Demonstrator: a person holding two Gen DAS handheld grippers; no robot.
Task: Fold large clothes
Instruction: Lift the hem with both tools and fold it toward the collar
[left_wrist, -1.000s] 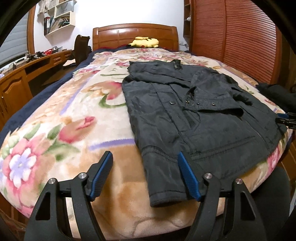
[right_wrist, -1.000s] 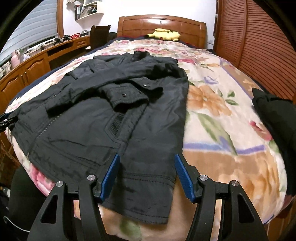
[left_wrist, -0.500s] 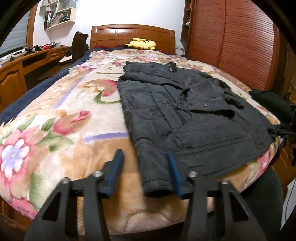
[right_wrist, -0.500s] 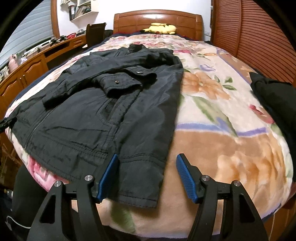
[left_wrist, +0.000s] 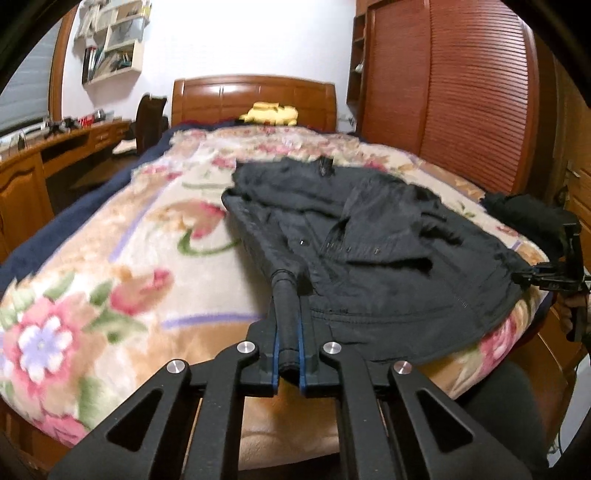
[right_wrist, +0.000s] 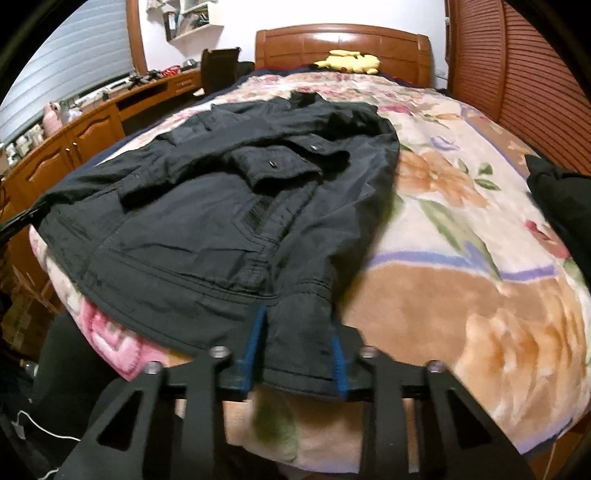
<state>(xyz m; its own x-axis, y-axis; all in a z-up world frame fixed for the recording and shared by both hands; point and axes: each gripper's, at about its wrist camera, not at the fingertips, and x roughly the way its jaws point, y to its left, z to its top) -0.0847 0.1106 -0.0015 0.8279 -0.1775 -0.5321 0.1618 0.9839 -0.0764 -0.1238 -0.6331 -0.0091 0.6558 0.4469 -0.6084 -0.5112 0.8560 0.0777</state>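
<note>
A black jacket (left_wrist: 388, 258) lies spread on the floral blanket (left_wrist: 110, 277), collar toward the headboard. My left gripper (left_wrist: 290, 343) is shut on the jacket's near left hem corner, which is raised off the bed in a tight roll. In the right wrist view, my right gripper (right_wrist: 295, 354) is closing on the jacket's (right_wrist: 221, 221) other hem corner. The fabric is bunched between its blue pads (right_wrist: 255, 350) and touches both. The right gripper (left_wrist: 532, 277) also shows at the jacket's far right edge in the left wrist view.
A wooden headboard (left_wrist: 255, 99) with a yellow plush toy (left_wrist: 269, 112) stands at the far end. A wooden desk (left_wrist: 55, 155) runs along the left, slatted wardrobe doors (left_wrist: 461, 92) along the right. A dark garment (right_wrist: 561, 199) lies on the bed's right edge.
Both grippers stood open over the hem corners and have since closed onto them. The left one has risen, pulling its corner up off the blanket.
</note>
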